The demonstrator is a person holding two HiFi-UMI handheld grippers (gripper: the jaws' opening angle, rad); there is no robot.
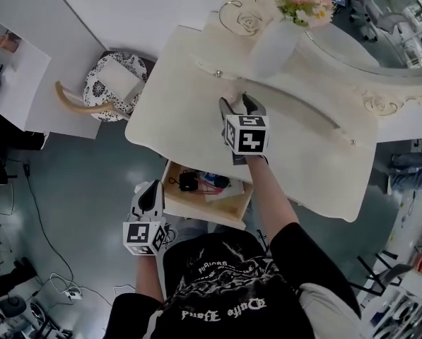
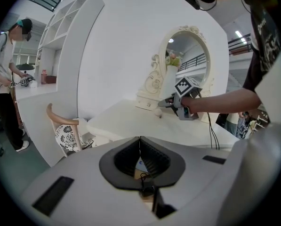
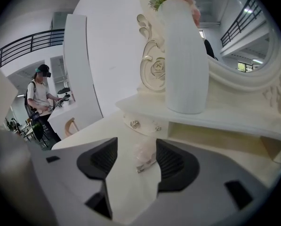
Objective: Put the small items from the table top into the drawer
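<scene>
A small pale pink item [image 3: 144,152] with a metal clip lies on the cream dressing table [image 1: 175,111], just in front of the table's raised shelf. My right gripper [image 1: 240,104] is open over it; in the right gripper view the item sits between the fingertips of the right gripper [image 3: 138,159] and the pads do not press on it. The wooden drawer [image 1: 228,207] is pulled out below the table's front edge and holds a black item [image 1: 188,181] and a blue one [image 1: 214,180]. My left gripper [image 1: 148,188] hangs shut and empty beside the drawer's left end.
A tall white vase [image 1: 274,44] of flowers stands on the shelf behind the right gripper, beside an oval mirror [image 1: 366,41]. A patterned chair [image 1: 115,87] sits left of the table. Another person [image 2: 8,79] stands at a white counter further left.
</scene>
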